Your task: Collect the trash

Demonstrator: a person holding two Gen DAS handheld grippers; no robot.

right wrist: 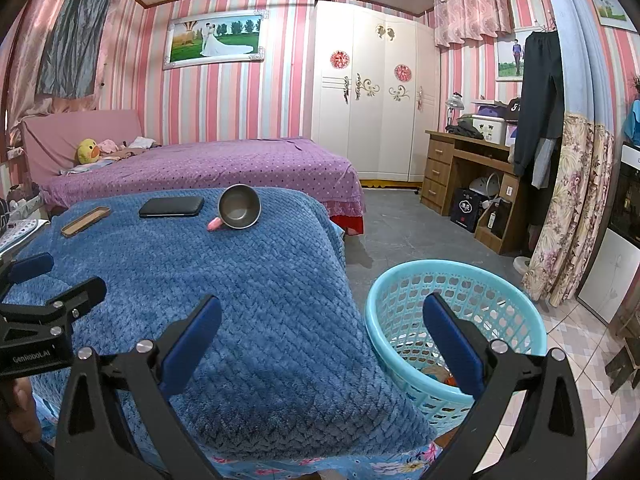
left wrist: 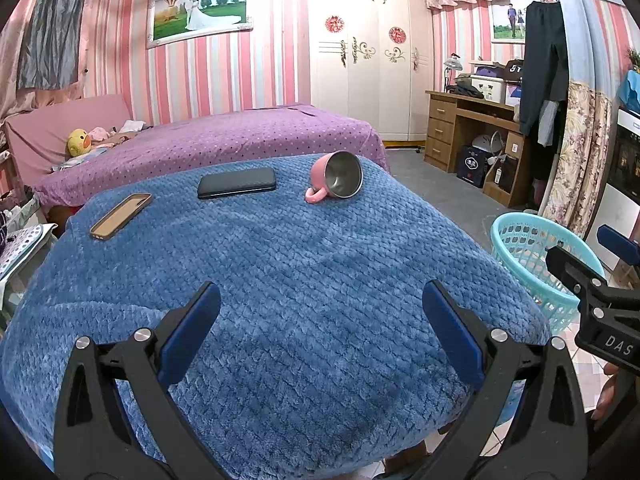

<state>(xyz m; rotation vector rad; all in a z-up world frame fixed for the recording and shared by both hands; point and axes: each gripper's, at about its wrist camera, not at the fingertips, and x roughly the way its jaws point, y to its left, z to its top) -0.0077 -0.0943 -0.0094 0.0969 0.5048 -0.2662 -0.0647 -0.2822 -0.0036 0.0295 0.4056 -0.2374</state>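
Trash basket [right wrist: 456, 320] beside blue-blanketed counter [left wrist: 280, 280], scraps inside. Both sets of jaws spread, empty. Risk: mistaking tipped pink mug [left wrist: 336, 176], phone [left wrist: 237, 182] for trash.

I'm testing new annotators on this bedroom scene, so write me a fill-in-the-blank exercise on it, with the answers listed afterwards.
1. The pink mug lies on its ____ on the blue blanket.
2. The turquoise laundry basket stands on the ____ beside the blanket-covered surface.
3. The black phone lies between the mug and the ____ phone case.
4. Both the left gripper and the right gripper are ____ and hold nothing.

Missing words: side; floor; brown; open
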